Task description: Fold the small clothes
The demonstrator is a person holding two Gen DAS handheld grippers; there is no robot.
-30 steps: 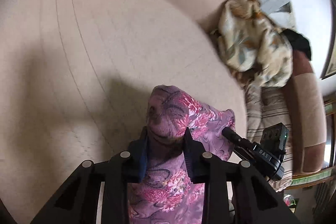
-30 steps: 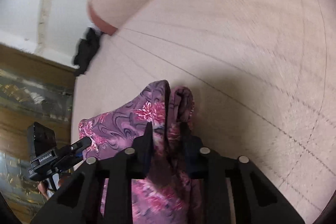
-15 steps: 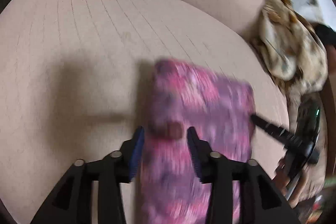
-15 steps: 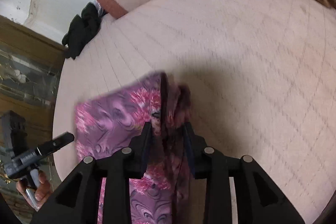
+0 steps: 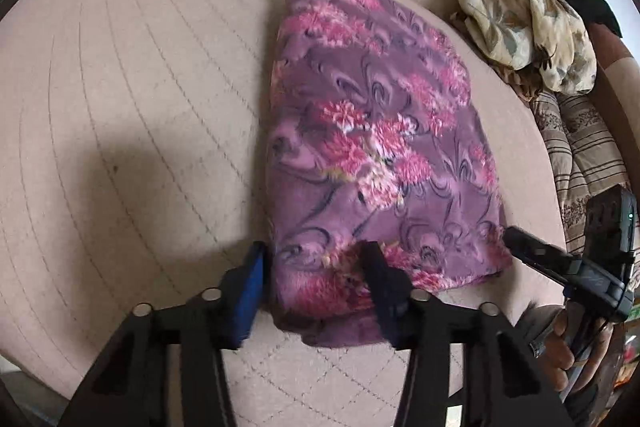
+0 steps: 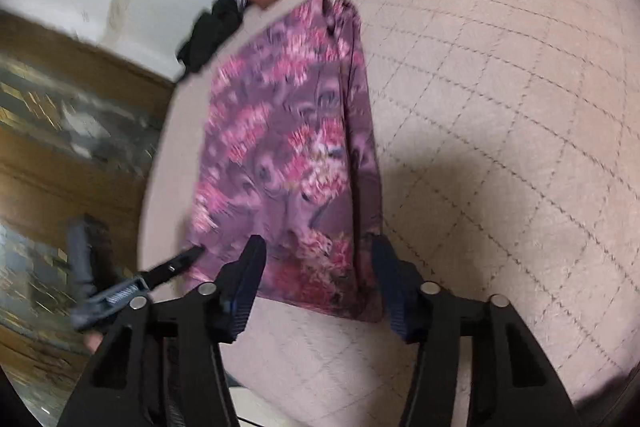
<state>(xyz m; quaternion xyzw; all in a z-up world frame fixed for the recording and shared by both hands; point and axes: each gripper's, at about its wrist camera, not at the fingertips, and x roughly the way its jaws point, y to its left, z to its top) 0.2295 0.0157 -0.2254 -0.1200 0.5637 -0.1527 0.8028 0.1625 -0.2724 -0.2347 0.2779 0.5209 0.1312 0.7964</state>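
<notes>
I am viewing the folded garment [image 5: 380, 143] lying flat on the quilted cushion [image 5: 132, 115]. The left gripper [image 5: 316, 267] is straddling its near left corner, the right gripper [image 6: 318, 261] its near right corner. A crumpled cloth [image 5: 524, 23] is lying beyond the garment, right of it. A dark garment [image 6: 212, 31] is lying at the cushion's far left edge.

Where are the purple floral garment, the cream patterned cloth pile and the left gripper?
purple floral garment [image 5: 380, 131]: left wrist view, middle of its top face.
cream patterned cloth pile [image 5: 524, 23]: left wrist view, centre of the heap.
left gripper [image 5: 316, 279]: left wrist view, midway between fingertips.
</notes>
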